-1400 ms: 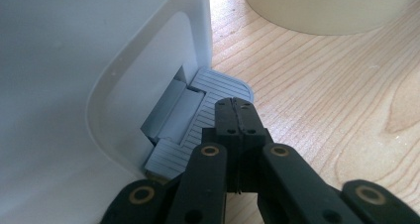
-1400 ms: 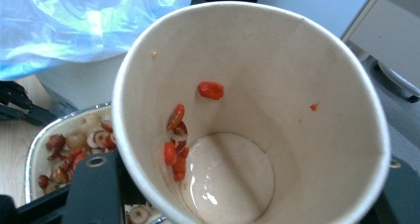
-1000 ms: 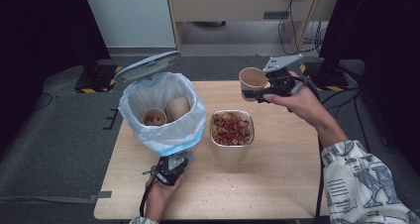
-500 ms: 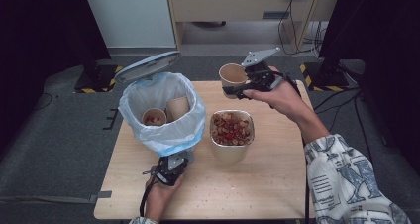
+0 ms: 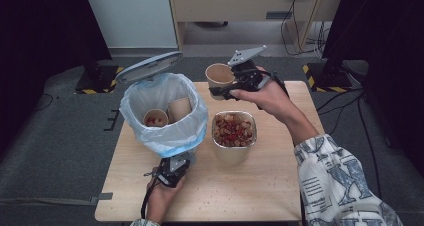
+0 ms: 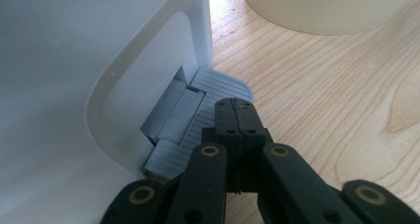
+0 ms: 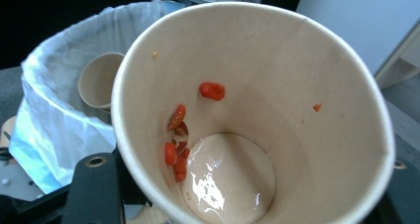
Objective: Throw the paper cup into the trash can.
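Observation:
My right gripper (image 5: 223,90) is shut on a paper cup (image 5: 219,75), held in the air over the table's far edge, just right of the bin. In the right gripper view the cup (image 7: 247,110) tilts toward the camera, with a few red food bits (image 7: 178,149) and a wet film on its bottom. A white pedal bin with a pale liner bag (image 5: 165,131) stands at the left with its lid (image 5: 149,66) raised. My left gripper (image 5: 172,168) is shut, its closed tips (image 6: 236,110) resting on the bin's grey ribbed pedal (image 6: 218,85).
Two used paper cups (image 5: 155,118) (image 5: 180,107) lie inside the bin. A tub of mixed red and tan food (image 5: 234,129) stands at the table's middle, right of the bin. Bare wood (image 5: 250,186) stretches along the near side. Cables and dark stands ring the table.
My right gripper has carried the paper cup leftward and slightly up, from the far right corner toward the bin. The left gripper has stayed on the pedal.

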A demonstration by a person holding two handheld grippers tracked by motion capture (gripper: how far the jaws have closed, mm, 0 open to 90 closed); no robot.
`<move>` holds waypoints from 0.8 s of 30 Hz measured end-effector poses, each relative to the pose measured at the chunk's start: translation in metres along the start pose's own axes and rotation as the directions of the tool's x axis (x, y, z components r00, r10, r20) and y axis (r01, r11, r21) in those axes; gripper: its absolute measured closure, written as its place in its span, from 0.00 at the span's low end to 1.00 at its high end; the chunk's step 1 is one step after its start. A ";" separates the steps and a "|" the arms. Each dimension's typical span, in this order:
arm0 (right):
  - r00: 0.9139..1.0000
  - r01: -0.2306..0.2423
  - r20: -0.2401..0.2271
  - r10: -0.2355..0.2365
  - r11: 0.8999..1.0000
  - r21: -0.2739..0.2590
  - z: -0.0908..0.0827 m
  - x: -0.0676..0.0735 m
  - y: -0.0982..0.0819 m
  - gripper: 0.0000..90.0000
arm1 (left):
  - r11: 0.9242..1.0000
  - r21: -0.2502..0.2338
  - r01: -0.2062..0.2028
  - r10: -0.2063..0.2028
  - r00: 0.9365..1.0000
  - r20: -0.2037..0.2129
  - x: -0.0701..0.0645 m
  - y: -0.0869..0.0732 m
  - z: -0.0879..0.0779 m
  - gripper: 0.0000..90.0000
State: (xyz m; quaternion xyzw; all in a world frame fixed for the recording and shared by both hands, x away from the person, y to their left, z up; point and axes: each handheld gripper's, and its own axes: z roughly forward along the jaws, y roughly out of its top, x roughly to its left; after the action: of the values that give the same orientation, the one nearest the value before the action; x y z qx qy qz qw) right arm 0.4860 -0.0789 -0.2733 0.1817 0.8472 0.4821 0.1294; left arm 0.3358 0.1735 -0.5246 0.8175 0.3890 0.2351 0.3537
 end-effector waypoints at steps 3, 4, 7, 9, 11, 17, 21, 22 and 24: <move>1.000 0.004 -0.008 -0.004 1.000 0.000 0.006 0.005 0.006 0.37 | 1.000 -0.001 0.001 -0.001 1.000 0.001 0.000 0.000 0.000 1.00; 1.000 0.004 -0.012 -0.004 1.000 0.002 0.007 0.007 0.008 0.37 | 1.000 -0.001 0.001 -0.001 1.000 0.002 0.000 0.000 0.000 1.00; 1.000 0.005 -0.021 -0.005 1.000 0.004 0.013 0.011 0.014 0.37 | 1.000 -0.001 0.000 0.000 1.000 0.001 0.000 0.000 0.000 1.00; 1.000 0.009 -0.028 -0.009 1.000 0.005 0.016 0.015 0.019 0.37 | 1.000 -0.001 0.000 0.000 1.000 0.002 0.000 0.000 0.000 1.00; 0.999 0.017 -0.039 -0.017 1.000 0.008 0.020 0.019 0.023 0.37 | 1.000 -0.002 0.002 -0.002 1.000 0.003 0.000 0.000 0.000 1.00; 0.998 0.018 -0.065 -0.019 1.000 -0.007 0.031 0.030 0.036 0.37 | 1.000 -0.005 0.003 -0.003 1.000 0.005 0.000 0.000 0.000 1.00; 0.996 0.025 -0.084 -0.026 1.000 -0.009 0.038 0.037 0.044 0.37 | 1.000 -0.006 0.004 -0.004 1.000 0.004 0.000 0.000 0.000 1.00; 0.996 0.027 -0.089 -0.028 1.000 -0.009 0.040 0.039 0.046 0.37 | 1.000 -0.005 0.002 -0.002 1.000 0.002 0.000 0.000 0.000 1.00; 0.995 0.025 -0.093 -0.026 1.000 -0.011 0.044 0.042 0.050 0.37 | 1.000 -0.005 0.003 -0.003 1.000 0.003 0.000 0.000 0.000 1.00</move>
State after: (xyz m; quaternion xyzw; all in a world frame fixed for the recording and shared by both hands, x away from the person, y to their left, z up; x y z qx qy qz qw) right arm 0.4749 -0.0034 -0.2541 0.1478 0.8522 0.4925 0.0969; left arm 0.3360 0.1736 -0.5250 0.8164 0.3890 0.2344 0.3568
